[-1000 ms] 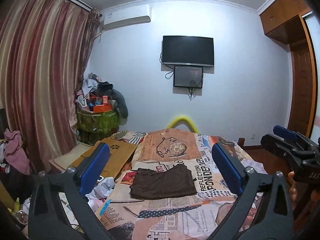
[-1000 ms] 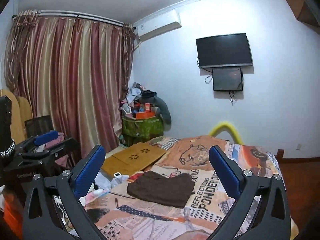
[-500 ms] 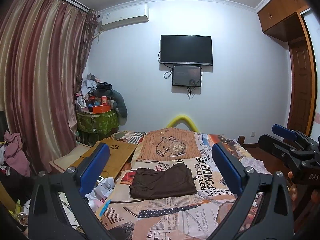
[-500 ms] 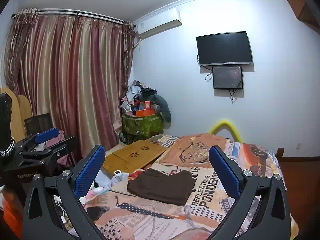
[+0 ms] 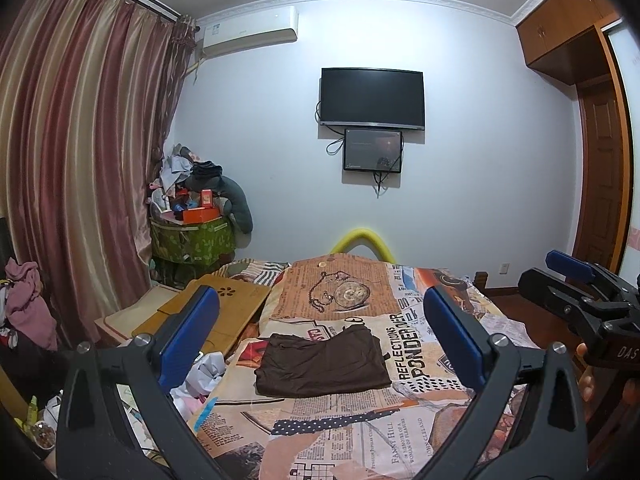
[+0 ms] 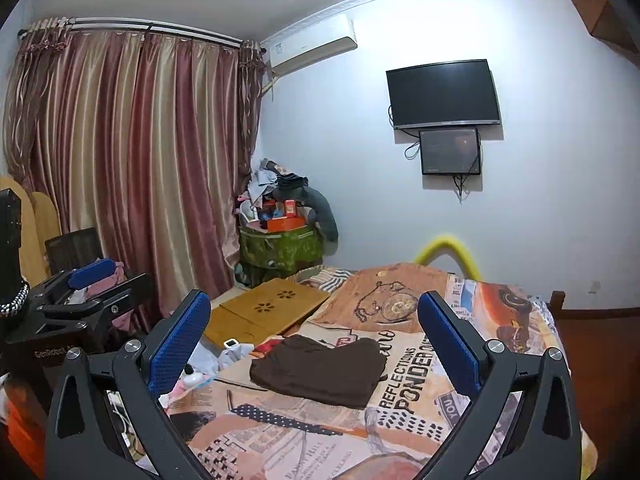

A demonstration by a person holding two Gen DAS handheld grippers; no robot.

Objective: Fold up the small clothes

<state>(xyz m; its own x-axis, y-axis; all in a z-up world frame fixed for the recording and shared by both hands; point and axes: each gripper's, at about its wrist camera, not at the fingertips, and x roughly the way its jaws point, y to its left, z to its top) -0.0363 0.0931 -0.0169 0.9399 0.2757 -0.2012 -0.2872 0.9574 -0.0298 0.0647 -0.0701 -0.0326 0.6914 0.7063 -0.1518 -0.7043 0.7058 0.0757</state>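
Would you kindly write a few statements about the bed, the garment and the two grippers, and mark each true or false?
1. The brown garment lies on the bedspread. True.
2. The left gripper is shut on the garment. False: it is open and holds nothing.
3. The right gripper is open, clear of the garment. True.
4. The television stands on the bed. False: it hangs on the wall.
5. The wooden lap desk lies left of the garment. True.

brown garment (image 5: 323,364) flat on bed (image 5: 360,432).
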